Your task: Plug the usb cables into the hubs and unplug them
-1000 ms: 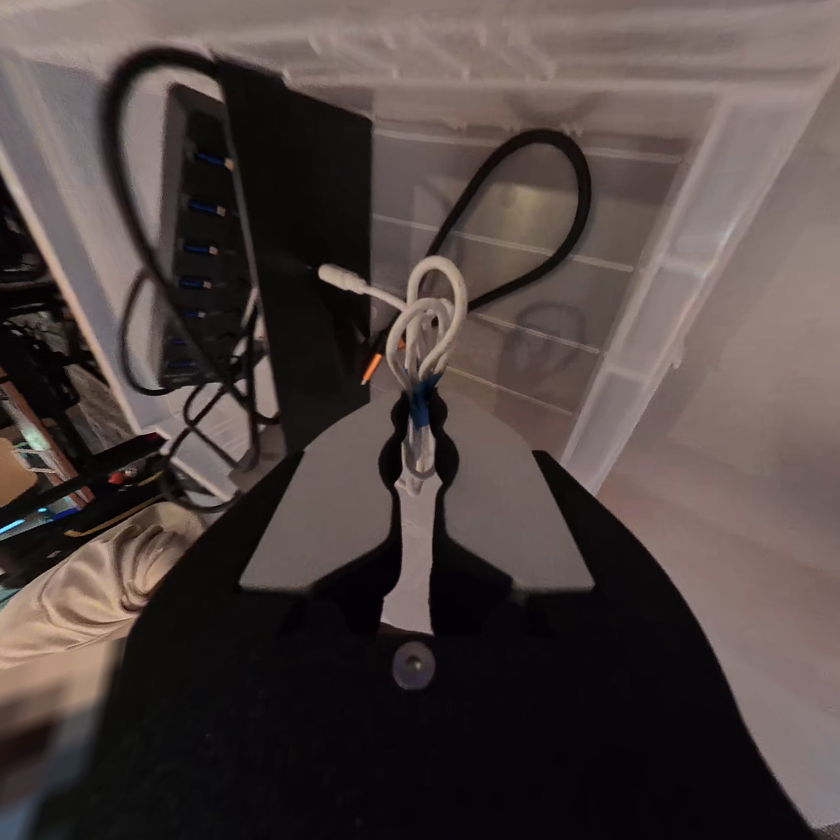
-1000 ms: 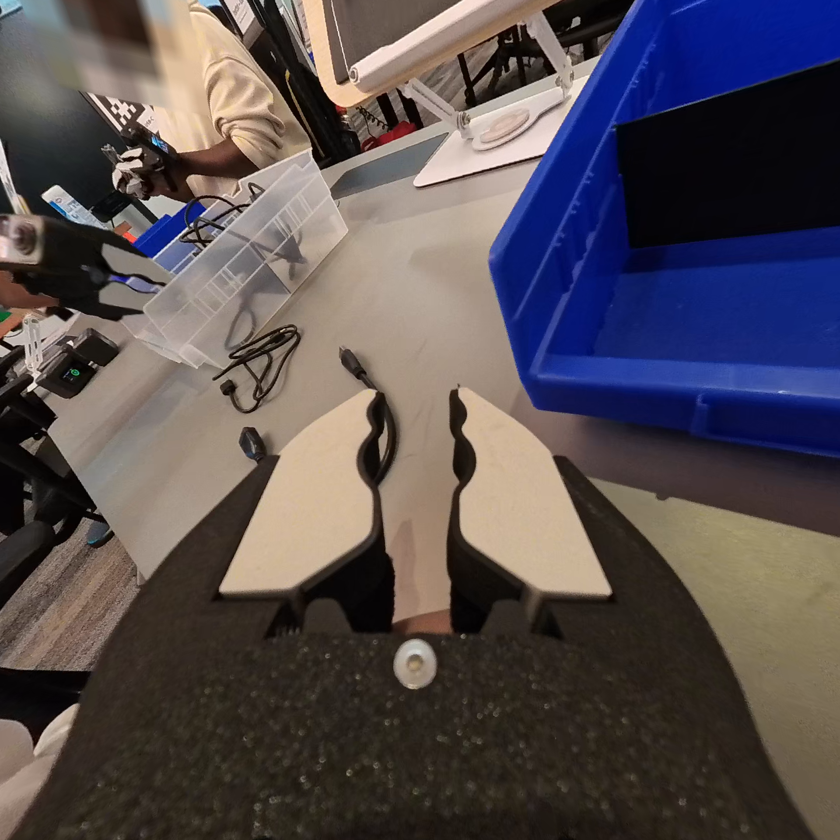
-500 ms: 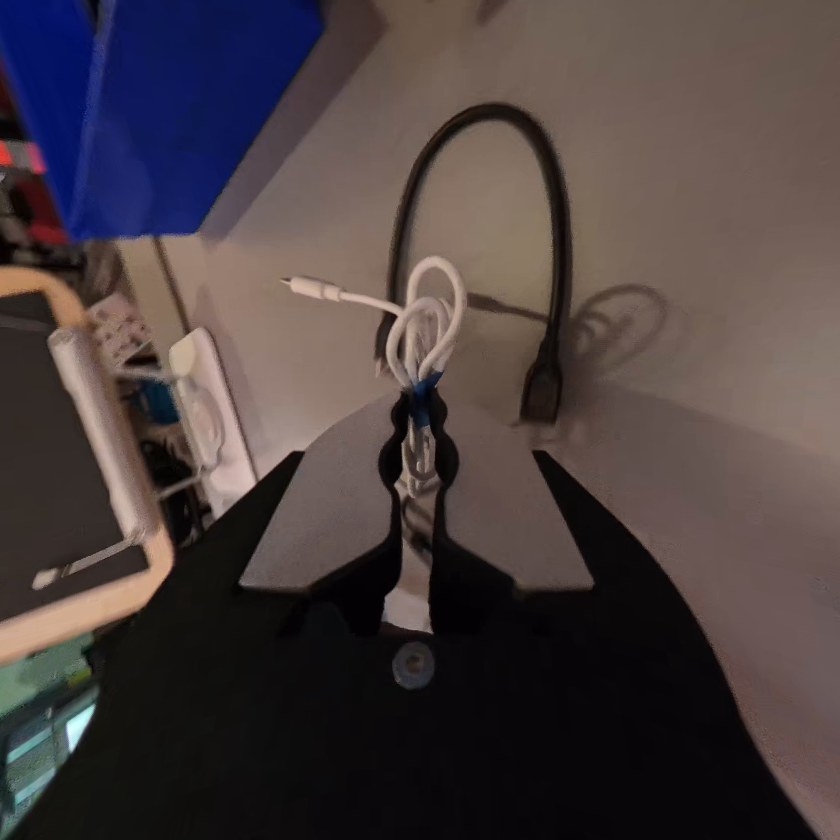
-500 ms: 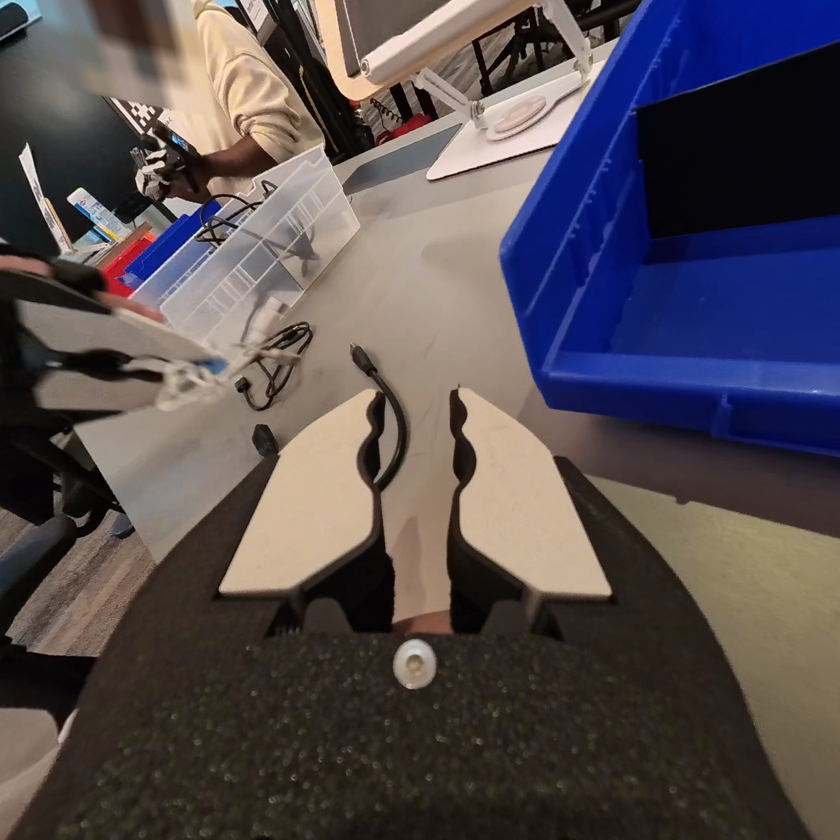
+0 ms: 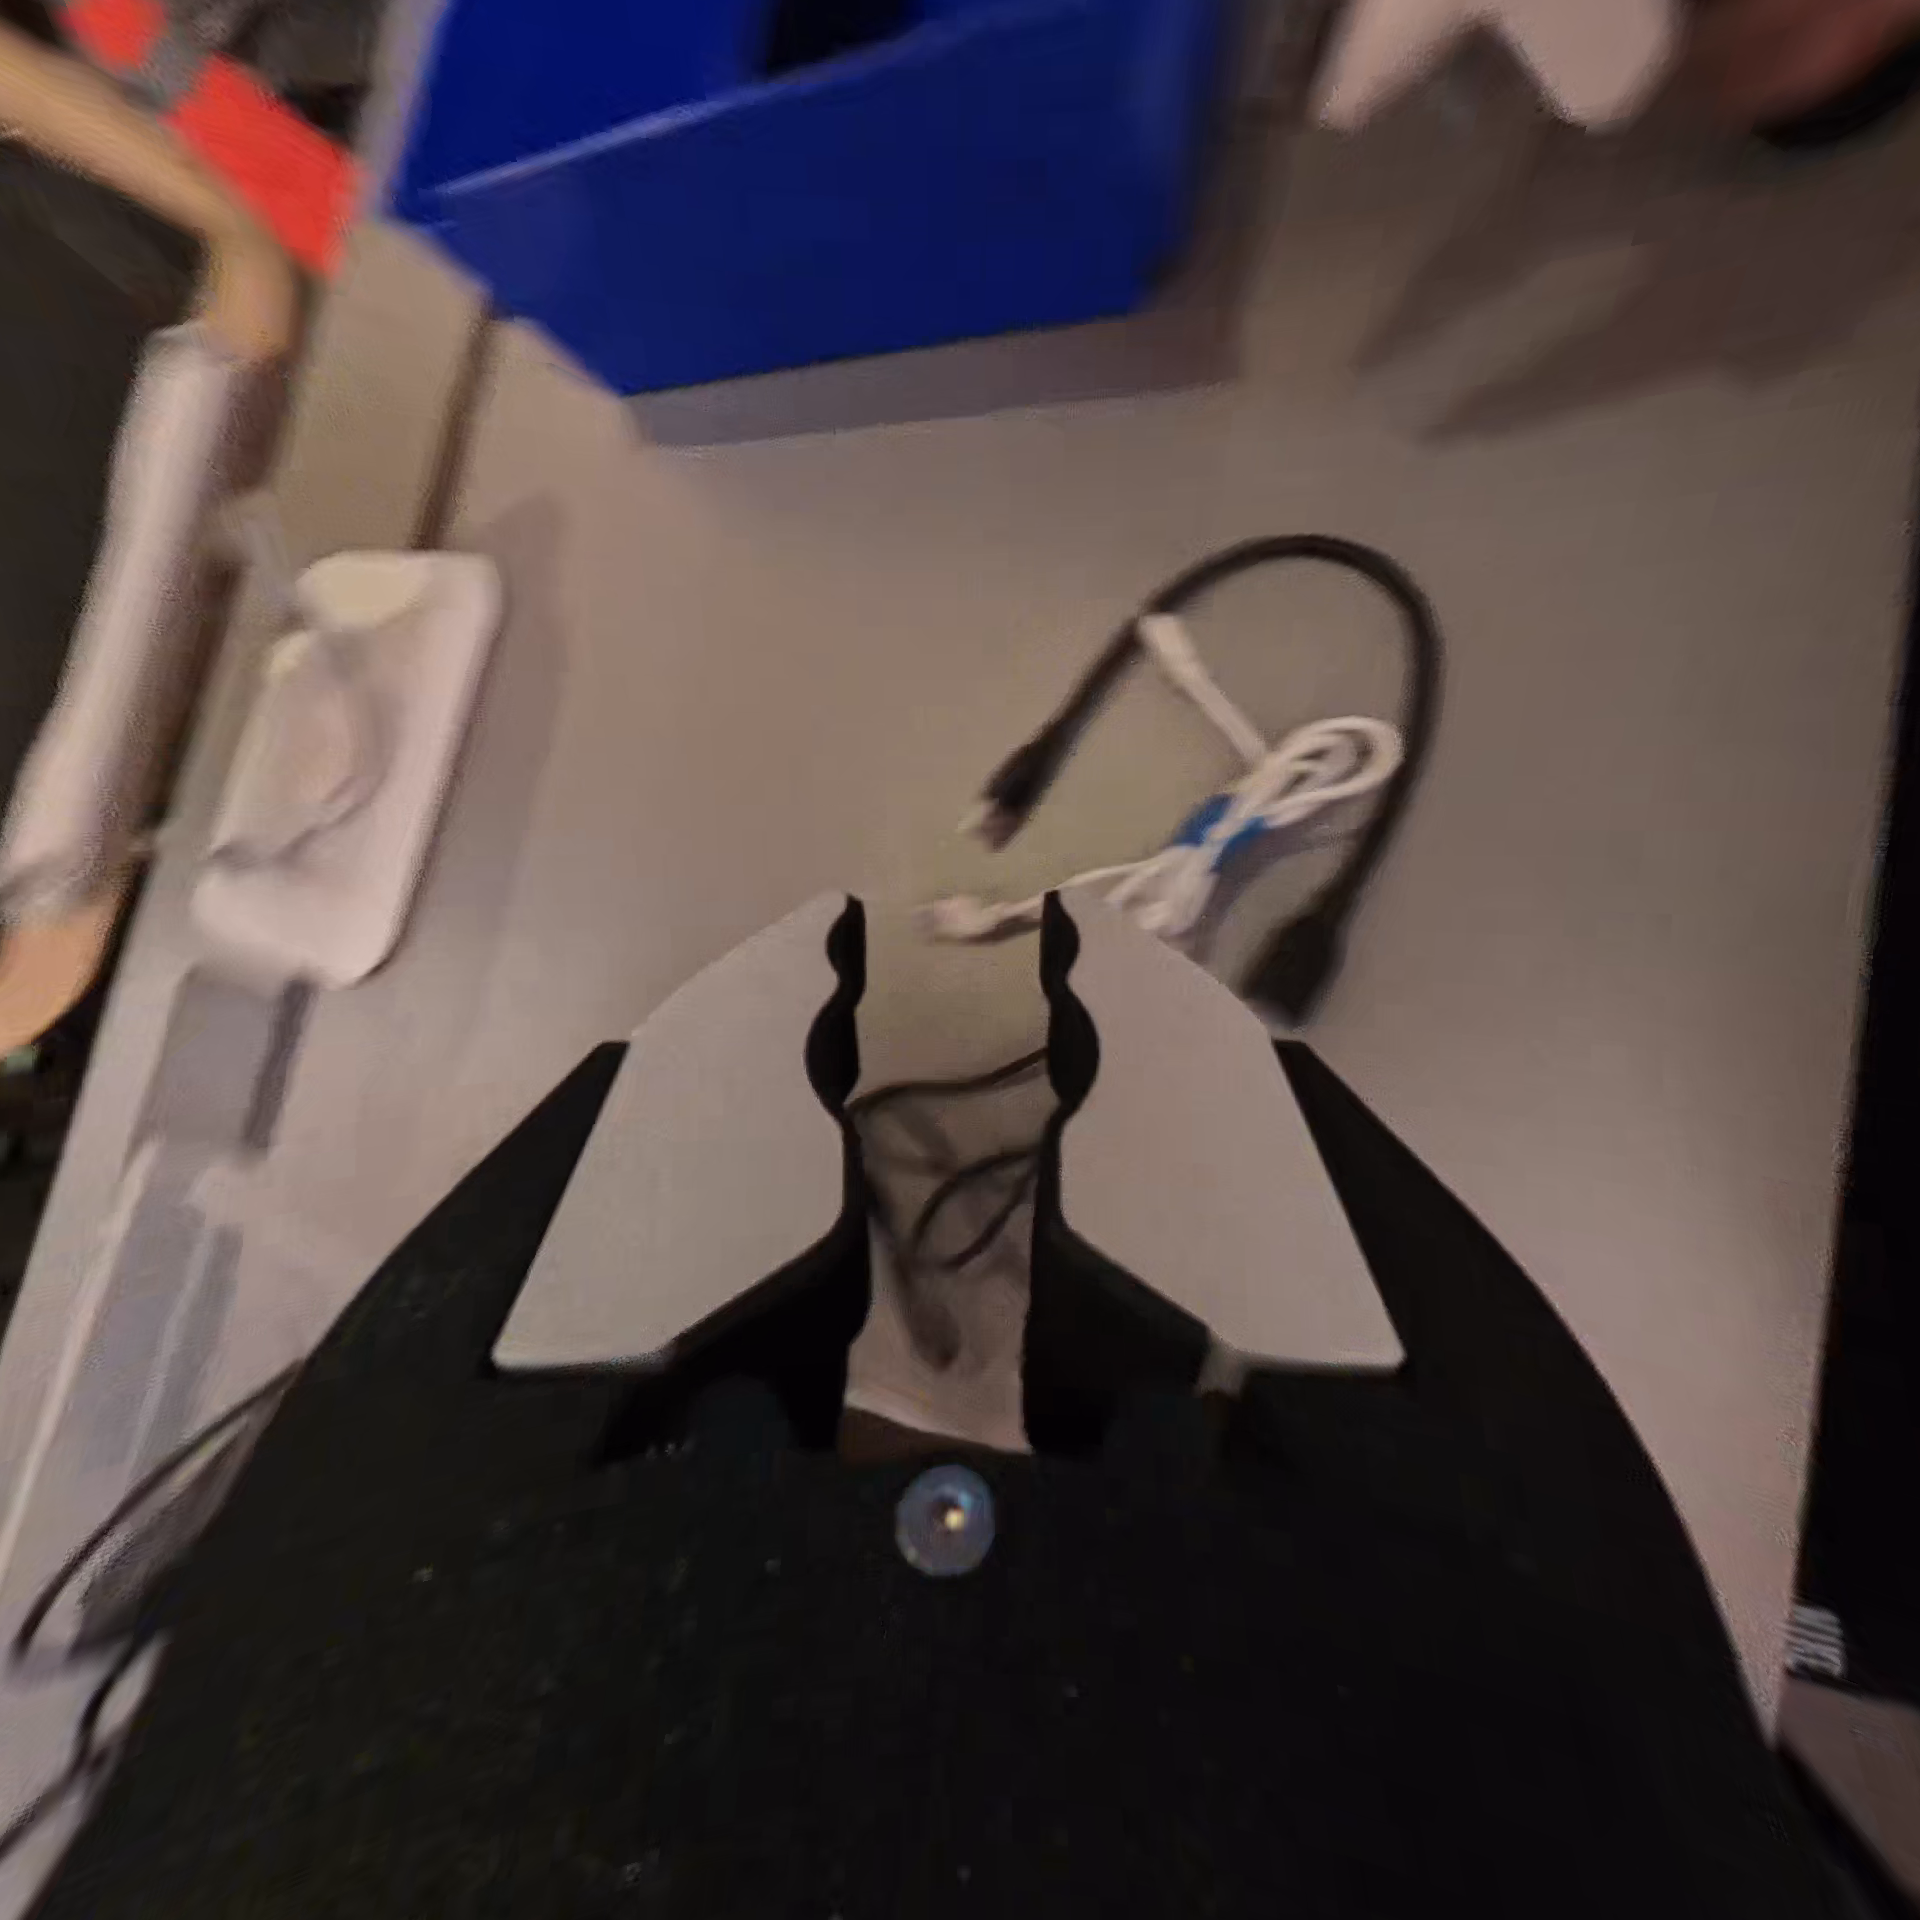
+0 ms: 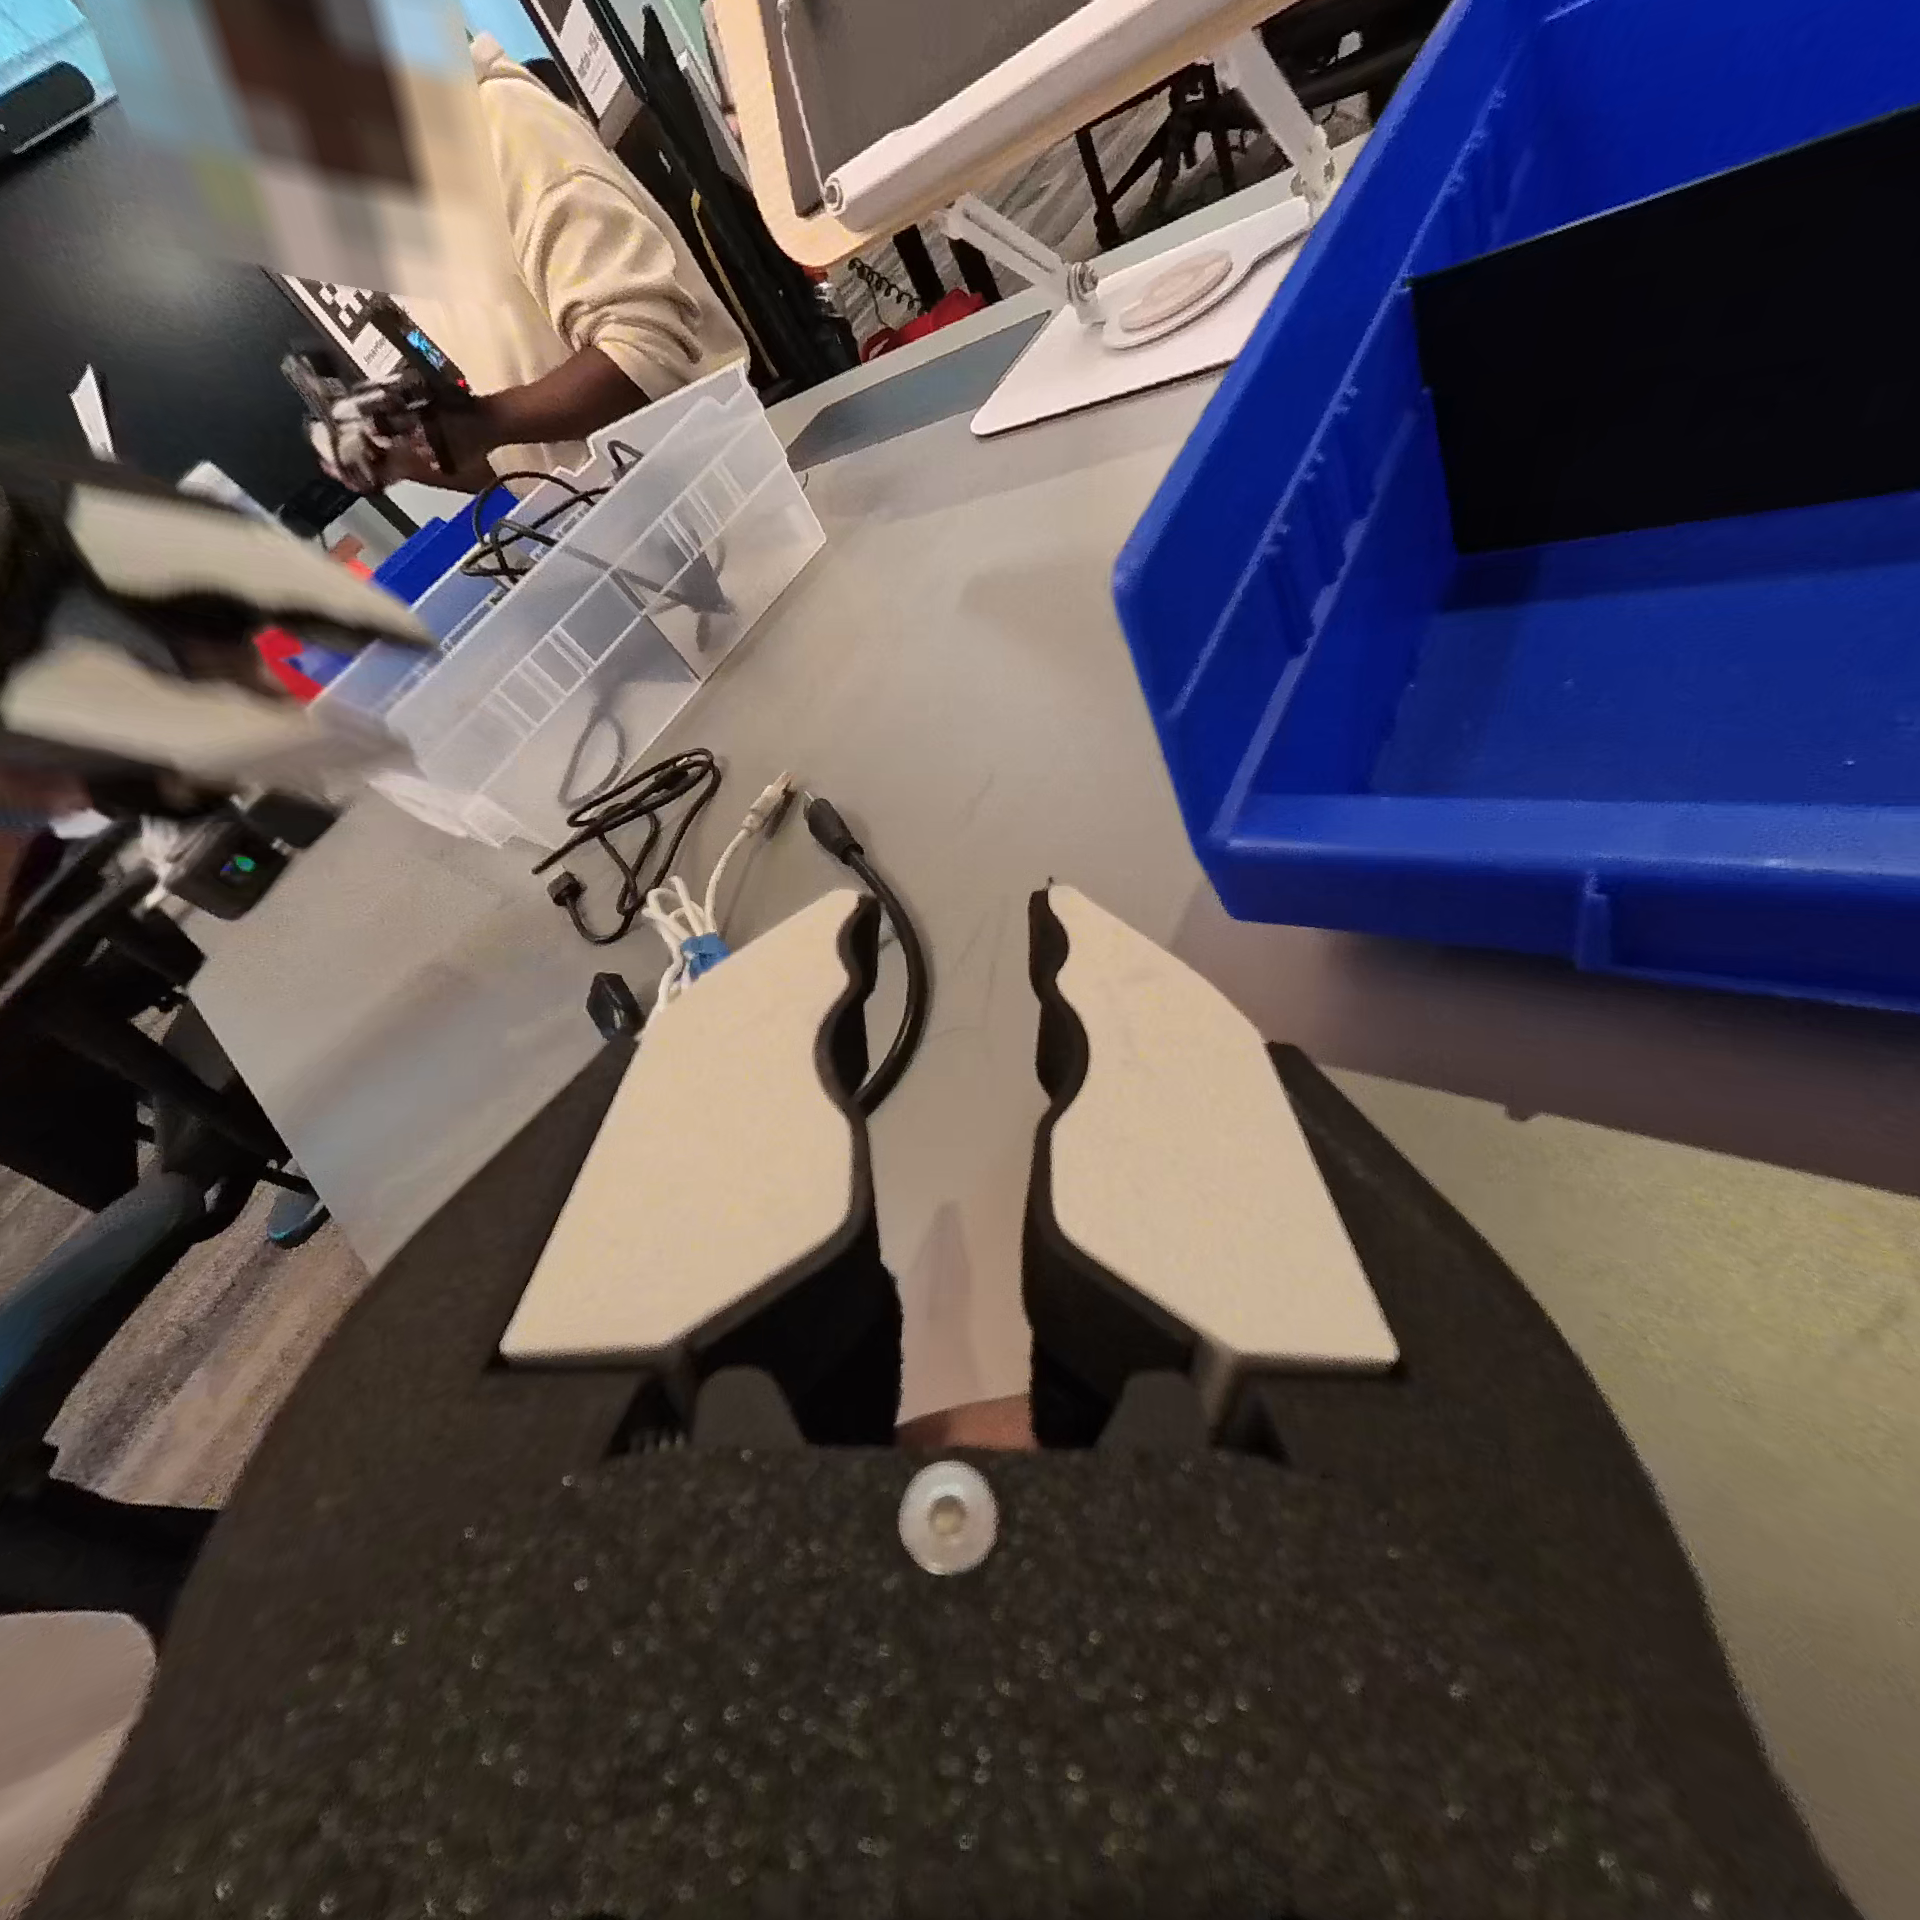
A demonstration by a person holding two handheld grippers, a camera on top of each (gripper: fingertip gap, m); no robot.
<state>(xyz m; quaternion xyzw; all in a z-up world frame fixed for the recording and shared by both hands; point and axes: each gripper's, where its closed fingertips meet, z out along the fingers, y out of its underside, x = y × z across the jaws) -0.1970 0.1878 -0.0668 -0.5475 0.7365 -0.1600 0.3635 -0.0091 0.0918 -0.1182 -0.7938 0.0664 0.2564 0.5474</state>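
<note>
My left gripper (image 5: 951,914) is open and empty above the grey table. A white cable bundle (image 5: 1299,790) with a blue tie lies on the table just ahead and to its right, inside the arc of a short black cable (image 5: 1423,665). My right gripper (image 6: 951,904) is open and empty low over the table. The short black cable (image 6: 904,966) runs beside its left finger, with the white bundle (image 6: 691,920) to the left. The left gripper (image 6: 208,623) shows blurred at the far left of the right wrist view. No hub shows clearly.
A clear plastic box (image 6: 623,603) with black cables in it stands behind a thin coiled black cable (image 6: 634,821). A big blue bin (image 6: 1558,675) fills the right and also shows in the left wrist view (image 5: 810,208). A white stand base (image 5: 343,769) sits at the left. A person's arm (image 6: 540,405) is at the back.
My left gripper carried the white cable bundle from the clear box to the table, opened and let it go beside the short black cable. The right gripper has barely moved.
</note>
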